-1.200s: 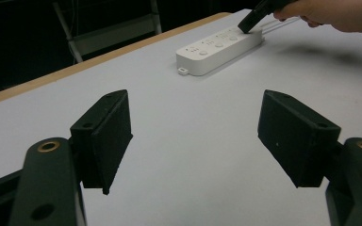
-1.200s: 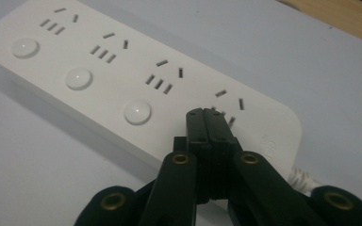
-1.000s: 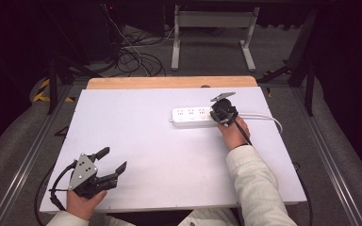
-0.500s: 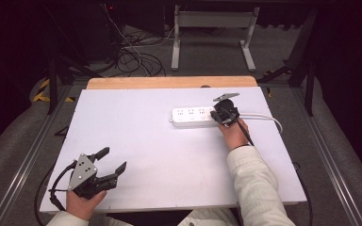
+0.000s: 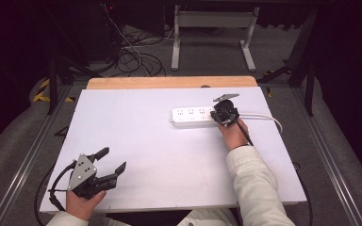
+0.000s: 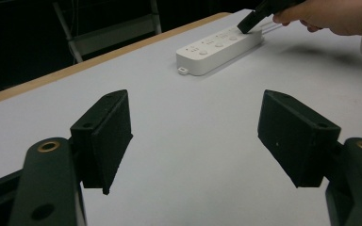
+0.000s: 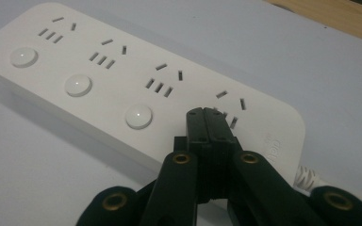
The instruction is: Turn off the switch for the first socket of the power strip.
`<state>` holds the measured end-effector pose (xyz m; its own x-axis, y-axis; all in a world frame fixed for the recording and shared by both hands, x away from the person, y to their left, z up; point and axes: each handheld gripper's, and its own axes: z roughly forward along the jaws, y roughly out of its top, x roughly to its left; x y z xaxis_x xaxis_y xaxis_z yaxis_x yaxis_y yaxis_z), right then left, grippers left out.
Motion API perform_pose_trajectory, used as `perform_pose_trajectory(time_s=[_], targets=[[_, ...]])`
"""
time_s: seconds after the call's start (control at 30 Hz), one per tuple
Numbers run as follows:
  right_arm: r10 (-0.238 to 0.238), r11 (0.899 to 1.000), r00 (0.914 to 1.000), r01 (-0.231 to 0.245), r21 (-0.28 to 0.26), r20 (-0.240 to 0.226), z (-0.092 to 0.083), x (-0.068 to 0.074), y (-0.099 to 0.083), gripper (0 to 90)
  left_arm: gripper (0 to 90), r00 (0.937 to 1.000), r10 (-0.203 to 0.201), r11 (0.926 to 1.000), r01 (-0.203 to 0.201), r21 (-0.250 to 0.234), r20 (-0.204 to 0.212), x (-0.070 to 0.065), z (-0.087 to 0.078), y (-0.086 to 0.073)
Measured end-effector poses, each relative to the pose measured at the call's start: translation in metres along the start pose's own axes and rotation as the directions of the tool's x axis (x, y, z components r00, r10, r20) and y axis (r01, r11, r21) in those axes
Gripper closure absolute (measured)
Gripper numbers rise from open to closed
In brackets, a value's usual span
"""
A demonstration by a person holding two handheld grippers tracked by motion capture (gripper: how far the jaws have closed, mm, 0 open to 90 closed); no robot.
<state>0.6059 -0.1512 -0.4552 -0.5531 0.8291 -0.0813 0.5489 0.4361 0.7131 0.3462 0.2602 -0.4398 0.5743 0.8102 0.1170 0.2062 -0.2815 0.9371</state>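
The right gripper (image 7: 203, 112) has its jaws pressed together, holding nothing, with the joined tips set down on the top face of the power strip (image 7: 122, 80) at its cable end. The tips sit where the fourth round button would be, in line with the three white buttons (image 7: 138, 116) that show to their left; whether that button is pushed down cannot be told, since the jaws cover it. In the high view the right gripper (image 5: 224, 114) is at the right end of the power strip (image 5: 192, 117), which lies flat on the far right part of the white table (image 5: 160, 155), its long side running left to right, with its white cable (image 5: 264, 116) curving off to the right. Compared with the two earlier high views, the right gripper and the hand (image 5: 233, 134) behind it have not shifted, and the power strip lies in the same spot. Judgement: the press on the end switch is being held rather than begun or released, so the step in hand is the push itself, and the next move would be to lift the tips straight up so the strip is not dragged. The left gripper (image 5: 107, 162) rests at the near left corner of the table with its jaws spread wide and empty, well apart from the power strip; it too is unmoved. In the left gripper view the power strip (image 6: 217, 47) lies far off beyond the open jaws, with the right gripper (image 6: 254, 16) touching its far end.
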Motion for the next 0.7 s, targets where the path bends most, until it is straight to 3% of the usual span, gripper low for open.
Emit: perform_pose_trajectory(time_s=[0.1, 0.23, 0.37, 0.7], targets=[[0.005, 1.0, 1.0, -0.005, -0.006, -0.001, -0.006, 0.0, 0.004, 90.0, 26.8, 1.0, -0.002, 1.0, 0.002, -0.001, 0.001, 0.0, 0.001, 0.0], [0.013, 0.995, 0.9995, -0.016, -0.103, -0.028, -0.023, 0.001, 0.01, 90.0, 26.8, 1.0, 0.004, 1.0, -0.004, 0.007, 0.002, 0.0, 0.003, 0.0], [-0.033, 0.992, 0.9992, 0.03, -0.12, -0.024, -0.039, 0.005, 0.018, 90.0, 26.8, 1.0, 0.0, 1.0, 0.0, 0.003, 0.0, 0.0, 0.002, 0.0], [-0.048, 0.989, 0.9984, 0.044, -0.14, -0.029, -0.057, 0.008, 0.024, 90.0, 26.8, 1.0, 0.003, 1.0, -0.003, 0.007, 0.002, 0.0, 0.003, 0.001]])
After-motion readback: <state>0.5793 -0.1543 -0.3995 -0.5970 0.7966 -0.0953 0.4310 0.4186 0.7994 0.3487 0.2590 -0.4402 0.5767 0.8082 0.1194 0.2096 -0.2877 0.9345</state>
